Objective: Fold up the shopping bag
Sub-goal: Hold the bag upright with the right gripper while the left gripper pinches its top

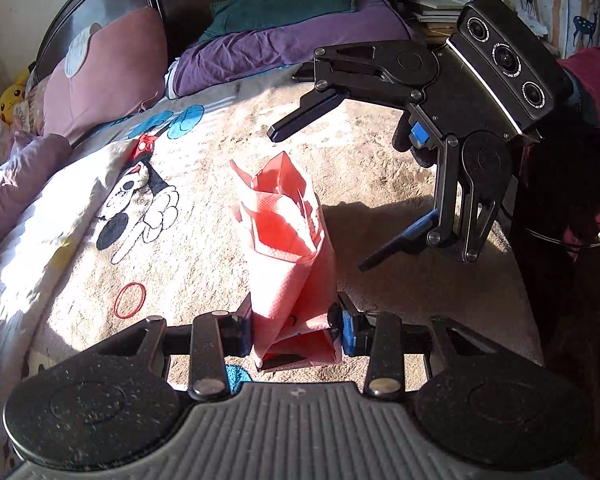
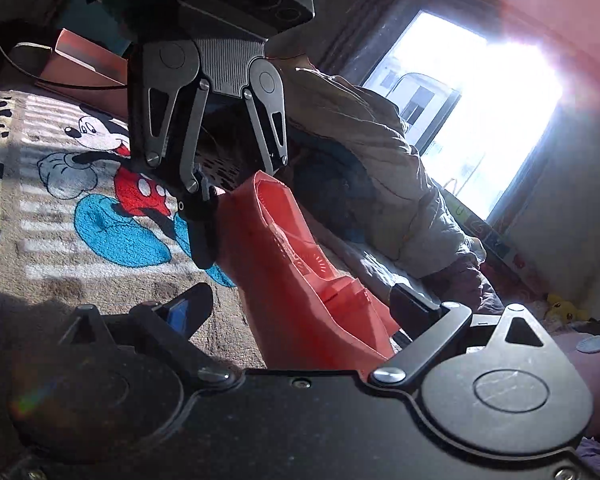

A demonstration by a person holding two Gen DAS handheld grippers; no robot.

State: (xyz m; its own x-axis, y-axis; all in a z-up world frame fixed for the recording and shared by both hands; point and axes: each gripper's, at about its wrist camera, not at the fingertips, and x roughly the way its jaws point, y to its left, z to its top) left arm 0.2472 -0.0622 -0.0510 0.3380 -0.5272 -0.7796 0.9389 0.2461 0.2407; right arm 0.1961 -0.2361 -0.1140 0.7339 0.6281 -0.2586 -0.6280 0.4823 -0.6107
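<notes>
Left gripper (image 1: 296, 330): clamped on pink bag (image 1: 288, 248).
Right gripper (image 1: 316, 200): wide, holding nothing.
Surroundings: cartoon blanket (image 1: 148, 200) at nine o'clock; pillows (image 1: 284, 44) at twelve.

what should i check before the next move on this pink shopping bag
1. Left hand-held gripper clamped on the folded pink shopping bag: ok, pads press both sides of its lower end.
2. Right hand-held gripper clear of the bag: ok in the left wrist view, jaws wide apart beside it, nothing held.
3. Folds holding: not ok, the top end gapes open with loose flaps.
4. Bag lifted off the cartoon blanket: cannot tell whether its far end touches.
5. Red rubber band out of the way: ok, it lies on the blanket apart from the bag.
</notes>
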